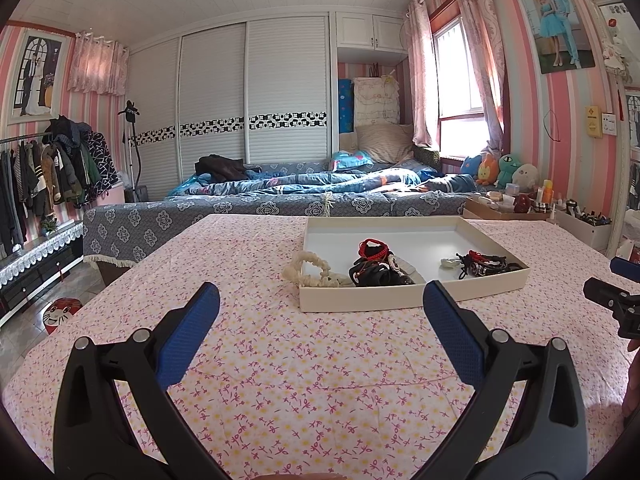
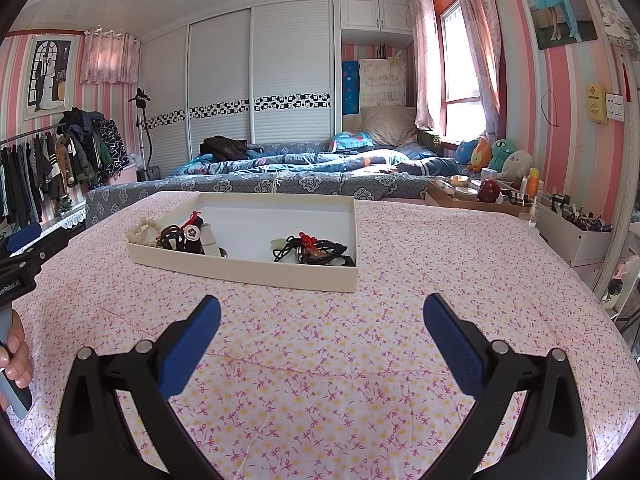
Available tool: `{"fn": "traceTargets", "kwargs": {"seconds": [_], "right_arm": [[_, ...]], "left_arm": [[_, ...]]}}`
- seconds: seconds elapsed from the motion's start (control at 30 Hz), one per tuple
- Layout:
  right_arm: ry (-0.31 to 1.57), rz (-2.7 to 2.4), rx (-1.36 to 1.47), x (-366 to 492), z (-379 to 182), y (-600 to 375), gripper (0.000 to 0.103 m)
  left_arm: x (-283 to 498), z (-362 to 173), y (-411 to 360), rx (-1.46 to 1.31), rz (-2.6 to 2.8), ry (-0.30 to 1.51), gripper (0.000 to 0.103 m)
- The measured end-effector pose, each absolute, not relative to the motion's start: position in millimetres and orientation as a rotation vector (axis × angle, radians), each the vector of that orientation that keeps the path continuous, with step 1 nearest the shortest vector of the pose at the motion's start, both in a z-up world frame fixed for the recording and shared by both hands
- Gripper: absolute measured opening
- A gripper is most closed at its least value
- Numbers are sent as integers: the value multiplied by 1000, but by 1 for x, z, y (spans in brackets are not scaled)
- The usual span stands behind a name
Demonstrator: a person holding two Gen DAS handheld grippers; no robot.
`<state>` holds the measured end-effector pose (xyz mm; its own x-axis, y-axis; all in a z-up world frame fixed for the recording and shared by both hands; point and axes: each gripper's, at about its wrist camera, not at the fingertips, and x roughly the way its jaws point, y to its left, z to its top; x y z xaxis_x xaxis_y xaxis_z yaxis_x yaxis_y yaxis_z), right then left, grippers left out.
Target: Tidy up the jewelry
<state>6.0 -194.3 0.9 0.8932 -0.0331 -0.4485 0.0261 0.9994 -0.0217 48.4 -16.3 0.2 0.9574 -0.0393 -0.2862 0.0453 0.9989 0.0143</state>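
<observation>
Room: bedroom with pink striped walls, white louvred wardrobe doors (image 1: 252, 92) and a bed under a blue patterned cover (image 1: 280, 196) behind the work surface.
Surface: table under a pink floral cloth (image 1: 280, 360).
Left wrist view, tray: shallow white rectangular cardboard tray (image 1: 400, 304) lies on the cloth ahead and slightly right of the left gripper (image 1: 320, 300).
Left wrist view, jewelry: black and red corded bracelets (image 1: 376, 264) sit in the tray's near left part; a second dark tangle of cords (image 1: 484, 266) sits near its right wall; a cream beaded strand (image 1: 312, 270) drapes over the left wall, partly on the cloth.
Left wrist view, jaws: blue-padded fingers spread wide, nothing between them.
Left wrist view, clearance: bare cloth between the fingertips and the tray's near wall; the right gripper's tip shows at the right edge.
Right wrist view, tray: same tray (image 2: 248, 270) lies ahead and left of the right gripper (image 2: 322, 312).
Right wrist view, jaws: spread wide, holding nothing.
Right wrist view, clearance: open cloth on the tray's right; a cardboard box of bottles and jars (image 2: 480, 200) stands at the far right table edge.
</observation>
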Motion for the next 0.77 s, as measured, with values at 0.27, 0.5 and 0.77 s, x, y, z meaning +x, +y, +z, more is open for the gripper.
{"fn": "traceTargets", "kwargs": {"seconds": [0.27, 0.5, 0.77], "right_arm": [[466, -30, -15, 6, 1, -194, 101], [466, -30, -16, 6, 1, -194, 101], [466, -31, -16, 6, 1, -194, 101]], "left_arm": [[48, 0, -16, 21, -42, 290, 100], [49, 0, -15, 21, -39, 292, 100], [48, 0, -16, 15, -32, 296, 100]]}}
